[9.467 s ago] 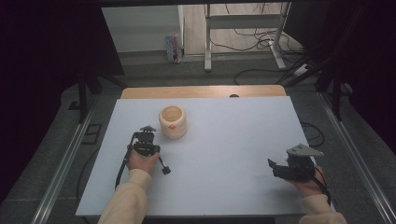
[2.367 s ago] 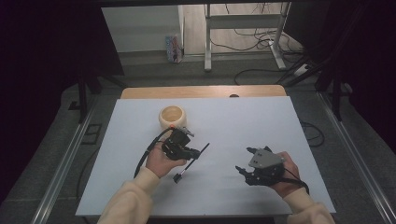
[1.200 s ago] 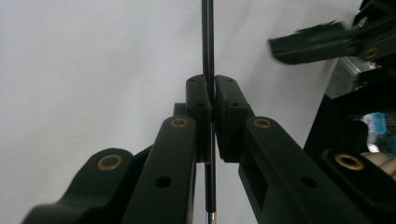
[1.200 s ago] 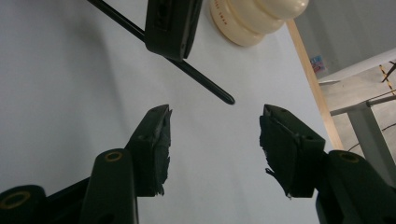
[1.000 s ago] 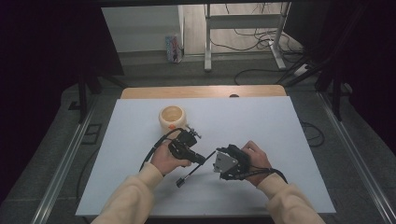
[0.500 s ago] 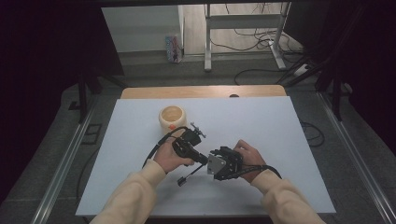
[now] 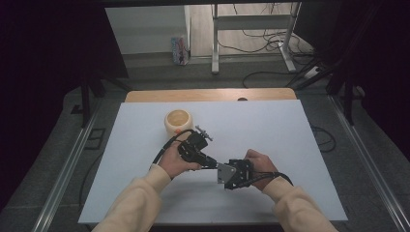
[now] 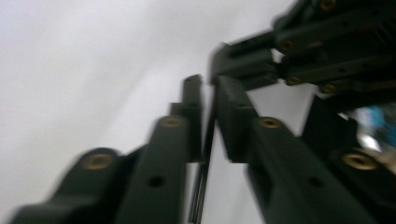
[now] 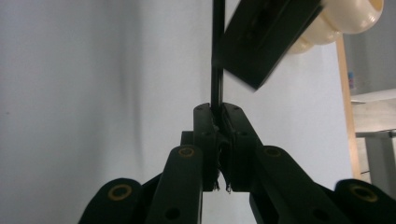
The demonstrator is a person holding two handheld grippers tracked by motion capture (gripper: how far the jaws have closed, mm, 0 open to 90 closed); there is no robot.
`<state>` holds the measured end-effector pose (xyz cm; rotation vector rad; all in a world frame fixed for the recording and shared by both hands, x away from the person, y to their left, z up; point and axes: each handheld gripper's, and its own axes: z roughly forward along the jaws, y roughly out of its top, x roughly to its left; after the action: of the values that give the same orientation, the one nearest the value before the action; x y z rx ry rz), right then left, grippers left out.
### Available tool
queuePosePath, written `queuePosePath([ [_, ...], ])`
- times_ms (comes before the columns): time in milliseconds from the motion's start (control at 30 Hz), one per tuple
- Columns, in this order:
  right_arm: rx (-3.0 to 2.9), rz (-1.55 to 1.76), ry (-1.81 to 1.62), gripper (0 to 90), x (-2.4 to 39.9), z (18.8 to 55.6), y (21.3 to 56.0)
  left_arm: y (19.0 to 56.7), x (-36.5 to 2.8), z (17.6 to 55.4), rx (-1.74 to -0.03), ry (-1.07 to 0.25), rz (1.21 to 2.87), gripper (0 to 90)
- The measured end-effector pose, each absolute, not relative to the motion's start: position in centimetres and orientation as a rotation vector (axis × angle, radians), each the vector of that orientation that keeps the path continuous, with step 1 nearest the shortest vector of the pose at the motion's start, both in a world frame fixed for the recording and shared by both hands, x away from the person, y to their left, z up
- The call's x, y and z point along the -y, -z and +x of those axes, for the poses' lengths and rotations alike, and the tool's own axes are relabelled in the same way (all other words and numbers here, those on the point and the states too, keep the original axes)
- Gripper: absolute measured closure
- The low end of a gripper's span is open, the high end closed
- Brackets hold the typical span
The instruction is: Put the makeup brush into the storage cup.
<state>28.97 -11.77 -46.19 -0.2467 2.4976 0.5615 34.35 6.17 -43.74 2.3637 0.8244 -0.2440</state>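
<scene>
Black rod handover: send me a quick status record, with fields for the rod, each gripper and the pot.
rod: thin black rod, running from one gripper to the other
right gripper: fingers have just been closing; now shut on the rod's end
left gripper: fingers have just been opening a little; the rod is between them with a slim gap beside it
cream pot: upright on the white table, beyond the left gripper, untouched
judgement: the handover to the right gripper looks nearly done
</scene>
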Motion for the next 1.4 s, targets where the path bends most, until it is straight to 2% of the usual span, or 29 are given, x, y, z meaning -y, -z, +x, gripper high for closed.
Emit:
queuePosePath([
  [100,-2.511,-0.229,-0.571,85.3,12.1,29.1,46.2,42.5,-7.5,34.4,-0.856,0.129,2.277,65.9],
  [167,-2.524,-0.171,-0.609,85.6,12.6,29.2,46.3,41.7,-8.2,34.2,-0.876,0.075,2.242,51.9],
  [200,-2.524,-0.171,-0.609,85.6,12.6,29.2,46.3,41.2,-8.6,34.1,-0.881,0.05,2.225,51.9],
  [267,-2.527,-0.166,-0.617,85.6,13.0,29.6,46.2,40.4,-9.4,33.9,-0.893,-0.002,2.197,44.1],
  [300,-2.538,-0.125,-0.637,85.6,13.3,29.7,46.2,40.1,-9.9,33.7,-0.901,-0.02,2.177,36.0],
  [333,-2.538,-0.125,-0.637,85.6,13.3,29.7,46.2,39.8,-10.3,33.6,-0.904,-0.036,2.165,36.0],
  [467,-2.544,-0.049,-0.674,85.7,13.6,29.6,46.2,38.9,-11.9,32.9,-0.937,-0.121,2.094,27.0],
  [800,-2.547,0.07,-0.795,85.7,14.7,29.9,45.8,38.7,-15.4,30.3,-0.958,-0.251,1.959,21.7],
  [1000,-2.546,0.175,-0.903,85.6,15.6,30.0,45.6,39.9,-16.8,28.9,-0.985,-0.251,1.916,20.4],
  [1400,-2.55,0.299,-1.046,85.6,16.4,30.2,45.9,42.6,-17.4,27.1,-1.003,-0.273,1.871,21.3],
])
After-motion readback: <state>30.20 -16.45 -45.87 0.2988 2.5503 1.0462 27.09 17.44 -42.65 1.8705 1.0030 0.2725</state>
